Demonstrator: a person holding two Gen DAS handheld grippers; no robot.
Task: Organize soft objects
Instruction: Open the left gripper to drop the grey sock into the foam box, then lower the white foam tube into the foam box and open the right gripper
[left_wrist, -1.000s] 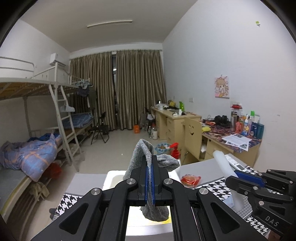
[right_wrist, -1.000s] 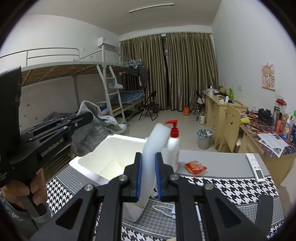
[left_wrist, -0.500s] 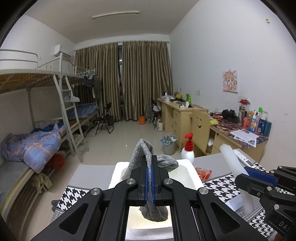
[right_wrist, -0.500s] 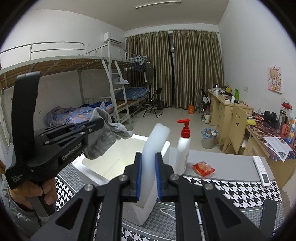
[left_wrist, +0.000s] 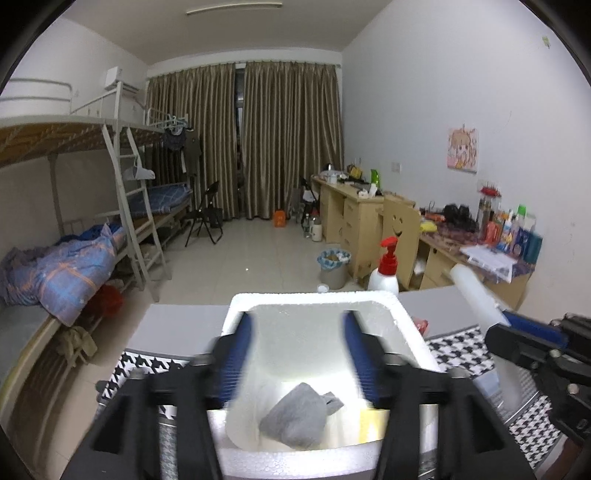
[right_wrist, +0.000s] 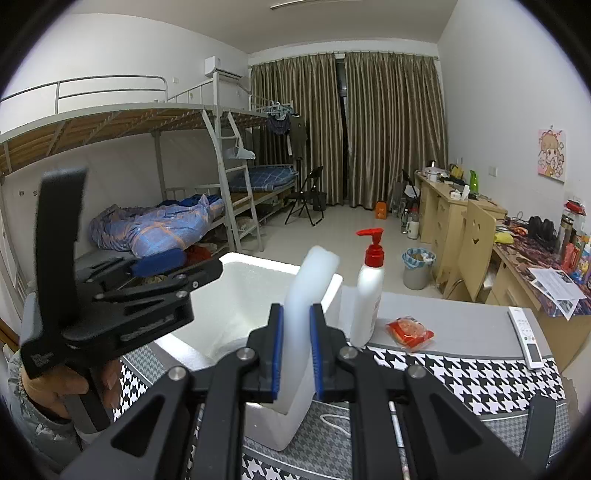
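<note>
Inside the white foam box (left_wrist: 314, 306), toward 6 o'clock in the left wrist view, lies the grey cloth (left_wrist: 299, 415), under the left gripper (left_wrist: 297, 362) with jaws spread wide. Only the right wrist view shows the right gripper (right_wrist: 296, 356) clamped on a white foam piece (right_wrist: 303, 314), with a pump bottle (right_wrist: 369, 291) at 1 o'clock.

Dorm rm: bunk beds (right_wrist: 155, 155), desks (left_wrist: 354, 210), curtains (left_wrist: 273, 136).
</note>
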